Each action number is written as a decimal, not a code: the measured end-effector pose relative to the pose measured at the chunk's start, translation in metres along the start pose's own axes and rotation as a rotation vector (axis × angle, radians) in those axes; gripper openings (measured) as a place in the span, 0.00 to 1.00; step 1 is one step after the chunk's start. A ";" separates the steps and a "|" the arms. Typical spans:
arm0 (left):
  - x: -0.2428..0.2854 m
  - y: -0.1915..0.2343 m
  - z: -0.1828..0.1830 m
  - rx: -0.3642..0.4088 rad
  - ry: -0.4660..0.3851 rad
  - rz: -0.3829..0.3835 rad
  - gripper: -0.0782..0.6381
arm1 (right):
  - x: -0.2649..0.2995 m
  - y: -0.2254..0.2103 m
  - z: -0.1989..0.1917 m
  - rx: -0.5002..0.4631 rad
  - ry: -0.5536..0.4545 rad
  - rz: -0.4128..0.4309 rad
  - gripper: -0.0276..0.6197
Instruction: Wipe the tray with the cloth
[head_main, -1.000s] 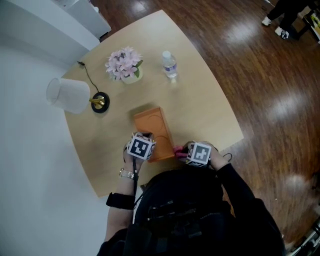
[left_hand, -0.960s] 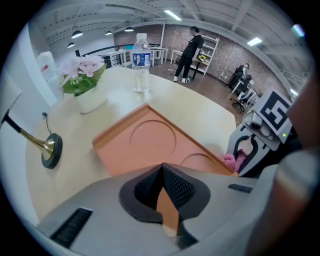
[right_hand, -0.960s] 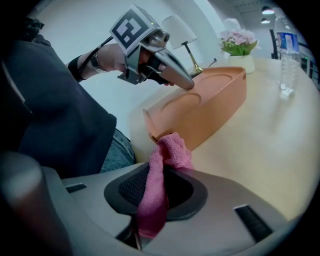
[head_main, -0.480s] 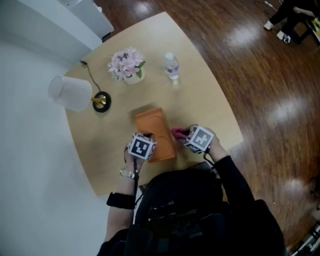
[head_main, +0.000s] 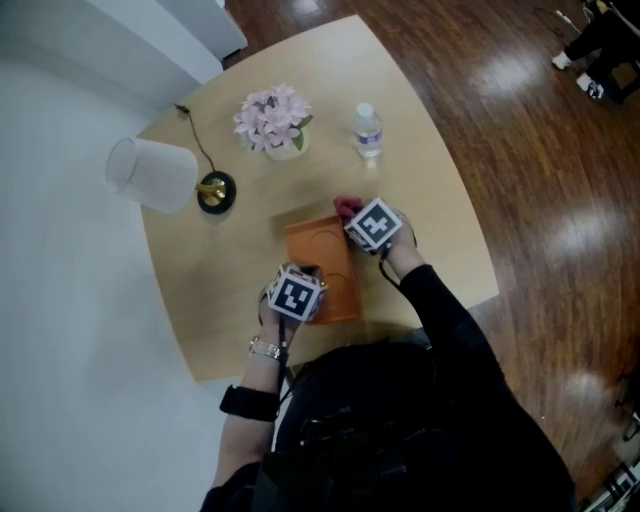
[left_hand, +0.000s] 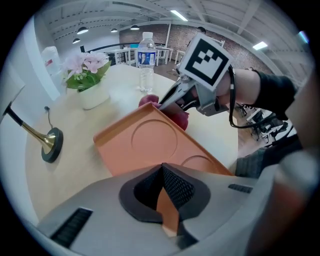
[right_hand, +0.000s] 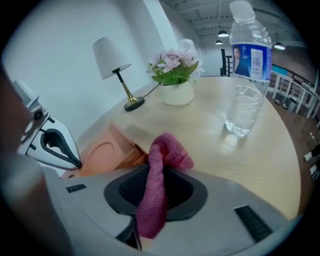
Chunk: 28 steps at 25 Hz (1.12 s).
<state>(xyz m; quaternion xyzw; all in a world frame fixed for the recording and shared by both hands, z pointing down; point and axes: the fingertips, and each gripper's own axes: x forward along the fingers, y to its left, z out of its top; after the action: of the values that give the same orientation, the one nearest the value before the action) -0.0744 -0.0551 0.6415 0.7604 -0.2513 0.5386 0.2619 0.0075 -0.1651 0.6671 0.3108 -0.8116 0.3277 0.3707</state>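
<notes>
One table (head_main: 440, 250) carries one tray (head_main: 322, 262), one cloth (head_main: 347, 207), one water bottle (head_main: 369, 130), one pot of flowers (head_main: 273, 118) and, at upper left, one lamp (head_main: 155, 175). Two grippers: left gripper (left_hand: 163, 175), right gripper (right_hand: 152, 175).

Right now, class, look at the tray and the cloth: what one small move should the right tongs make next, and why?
Probably bring the cloth onto the tray at its far end and draw it toward the person. The right tongs grip the cloth just beyond the tray's far corner, while the left tongs clamp its near edge, steadying it.
</notes>
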 end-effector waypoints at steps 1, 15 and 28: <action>0.000 0.000 0.000 -0.002 0.001 0.000 0.11 | 0.003 0.001 -0.003 0.012 0.008 0.010 0.18; 0.002 0.000 -0.002 0.048 -0.009 -0.022 0.11 | -0.017 0.079 -0.098 0.084 0.070 0.089 0.18; 0.001 0.002 0.000 0.162 -0.046 -0.026 0.11 | -0.049 0.160 -0.197 0.113 0.193 0.133 0.18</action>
<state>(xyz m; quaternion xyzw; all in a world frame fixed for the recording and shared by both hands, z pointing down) -0.0753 -0.0568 0.6431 0.7944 -0.2030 0.5360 0.2008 -0.0075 0.0925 0.6807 0.2440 -0.7711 0.4252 0.4063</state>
